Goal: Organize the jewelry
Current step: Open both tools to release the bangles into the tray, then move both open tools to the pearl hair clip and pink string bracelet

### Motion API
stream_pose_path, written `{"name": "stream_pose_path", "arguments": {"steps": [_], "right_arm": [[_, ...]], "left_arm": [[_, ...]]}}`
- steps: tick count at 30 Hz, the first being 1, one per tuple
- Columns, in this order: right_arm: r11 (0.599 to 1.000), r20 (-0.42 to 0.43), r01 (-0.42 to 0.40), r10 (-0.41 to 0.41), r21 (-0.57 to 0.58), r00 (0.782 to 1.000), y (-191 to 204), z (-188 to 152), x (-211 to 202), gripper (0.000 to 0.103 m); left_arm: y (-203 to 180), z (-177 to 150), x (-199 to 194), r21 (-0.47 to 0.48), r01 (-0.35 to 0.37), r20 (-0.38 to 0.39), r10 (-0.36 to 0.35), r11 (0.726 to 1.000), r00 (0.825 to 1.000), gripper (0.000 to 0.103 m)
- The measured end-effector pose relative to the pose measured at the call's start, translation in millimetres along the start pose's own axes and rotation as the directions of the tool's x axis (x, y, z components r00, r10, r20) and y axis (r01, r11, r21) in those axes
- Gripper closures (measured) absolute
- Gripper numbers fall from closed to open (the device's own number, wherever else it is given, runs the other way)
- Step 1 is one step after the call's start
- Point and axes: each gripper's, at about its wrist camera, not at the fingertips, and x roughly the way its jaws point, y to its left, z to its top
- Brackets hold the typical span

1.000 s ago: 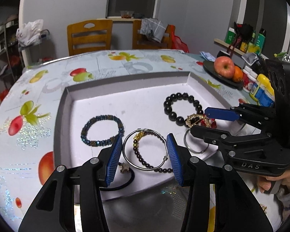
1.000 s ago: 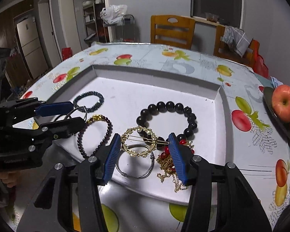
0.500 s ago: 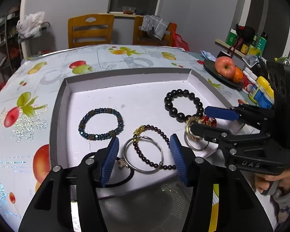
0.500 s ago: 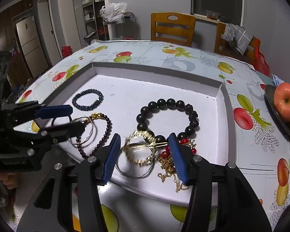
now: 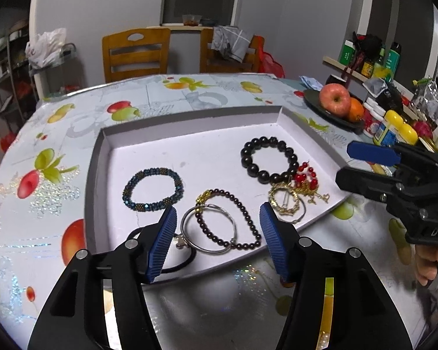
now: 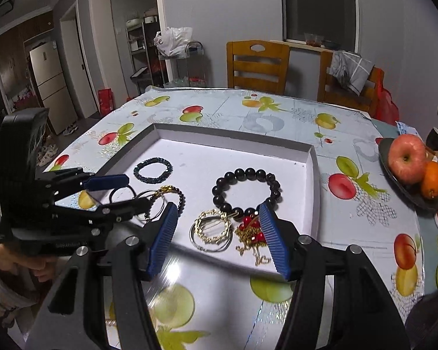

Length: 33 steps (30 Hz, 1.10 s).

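The gold brooch [image 6: 214,227] now lies released on the silver ring [image 6: 208,242] at the white tray's [image 5: 189,119] near edge; a second ago our right claw [image 6: 217,239] bracketed it. Both claws, left claw [image 5: 217,240] included, have backed off open, so another piece comes next.

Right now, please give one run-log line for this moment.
left gripper: open, above silver bangle | right gripper: open, above gold hoop | tray: jewelry unsorted

The back half of the tray [image 5: 189,116] lies bare behind the black bead bracelet [image 5: 267,159] and blue bracelet [image 5: 153,189]. Jewelry crowds its near edge. A fruit plate [image 6: 406,186] and bottles [image 5: 394,129] block the desk's [image 6: 277,110] right side.
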Motion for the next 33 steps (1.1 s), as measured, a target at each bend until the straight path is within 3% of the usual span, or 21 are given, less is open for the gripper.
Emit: {"name": "stream_pose_path", "arguments": {"steps": [4,6,8,13,16,22,33], "right_arm": [[1.0,0.006,0.004,-0.004,0.007,1.0,2,-9,-9,0.045],[1.0,0.011,0.006,-0.006,0.02,1.0,1,-15,-13,0.044],[0.999,0.016,0.005,-0.006,0.035,1.0,1,-20,-18,0.044],[0.998,0.021,0.007,-0.008,0.061,1.0,-1,-34,-29,0.043],[0.998,0.025,0.011,-0.013,0.065,1.0,1,-42,-38,0.036],[0.998,0.021,0.013,-0.015,0.056,1.0,8,-58,-52,0.036],[0.999,-0.022,0.019,-0.018,0.036,1.0,13,-92,-69,0.036]], "left_arm": [[-6,-2,-12,0.008,-0.001,0.012,0.001,1.0,1.0,0.041],[-9,-5,-20,0.011,0.001,0.026,-0.001,1.0,1.0,0.028],[-13,-9,-30,0.014,-0.01,0.048,0.009,1.0,0.999,0.024],[-21,-20,-49,0.018,-0.007,0.066,0.005,1.0,0.998,0.023],[-26,-26,-58,0.026,-0.001,0.067,-0.001,1.0,0.998,0.023],[-36,-41,-72,0.053,0.005,0.067,-0.009,0.999,0.998,0.023],[-45,-71,-75,0.087,0.035,-0.001,-0.035,0.996,0.999,0.023]]}}
